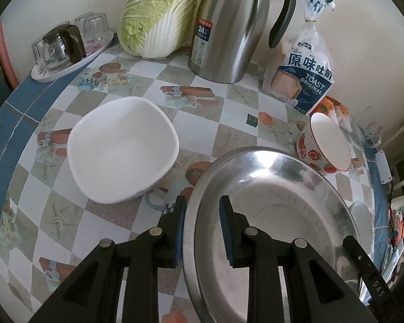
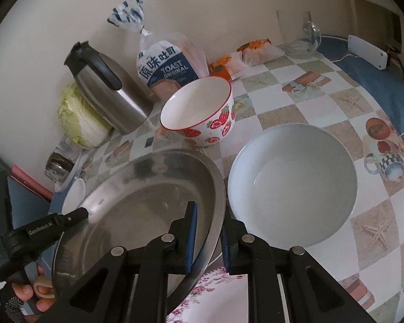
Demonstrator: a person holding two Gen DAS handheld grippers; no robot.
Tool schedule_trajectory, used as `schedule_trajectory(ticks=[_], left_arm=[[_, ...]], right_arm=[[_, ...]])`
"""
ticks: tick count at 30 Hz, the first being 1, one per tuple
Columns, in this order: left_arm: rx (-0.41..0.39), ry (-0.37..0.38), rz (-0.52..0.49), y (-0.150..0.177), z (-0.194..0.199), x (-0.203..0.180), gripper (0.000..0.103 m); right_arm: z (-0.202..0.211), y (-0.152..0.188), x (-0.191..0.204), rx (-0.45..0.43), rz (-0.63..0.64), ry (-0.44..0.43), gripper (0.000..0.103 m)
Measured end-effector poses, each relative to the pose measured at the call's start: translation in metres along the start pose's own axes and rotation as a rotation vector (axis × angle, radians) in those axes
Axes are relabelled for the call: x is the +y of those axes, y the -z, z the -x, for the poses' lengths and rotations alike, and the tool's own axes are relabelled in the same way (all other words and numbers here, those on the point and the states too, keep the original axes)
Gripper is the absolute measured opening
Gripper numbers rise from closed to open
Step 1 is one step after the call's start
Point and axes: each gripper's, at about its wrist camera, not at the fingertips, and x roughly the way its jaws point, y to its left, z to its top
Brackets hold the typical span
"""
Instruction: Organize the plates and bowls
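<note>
Steel basin [image 1: 277, 215] gripped by the rim on both sides, left claw [image 1: 202, 228] and right claw [image 2: 208, 239], above the flowered plate [image 2: 202, 296]. Could slip, tilt and knock the strawberry bowl [image 2: 202, 113].

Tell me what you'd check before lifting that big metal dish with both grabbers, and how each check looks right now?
1. Left gripper straddles the rim of the steel basin, one finger inside, one outside: ok.
2. Right gripper straddles the opposite rim the same way: ok.
3. Fingers clamped tight on the rim: cannot tell; a gap seems to show.
4. Basin holds nothing: ok.
5. Room on the right: not ok; the round white bowl sits almost against the basin.
6. Strawberry bowl and square white bowl apart from the basin: ok.
</note>
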Motion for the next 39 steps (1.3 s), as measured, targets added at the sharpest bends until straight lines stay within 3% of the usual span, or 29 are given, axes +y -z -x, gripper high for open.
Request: schedule_trajectory(ticks=[23, 39], left_arm=[[0.067, -0.018, -0.018, 0.011, -0.026, 0.004, 0.025], [0.06, -0.013, -0.025, 0.009, -0.031, 0.002, 0.026]], right_arm=[[-0.01, 0.004, -0.001, 0.028, 0.006, 0.027, 0.018], [-0.018, 0.007, -0.005, 0.042, -0.001, 0.039, 0.018]])
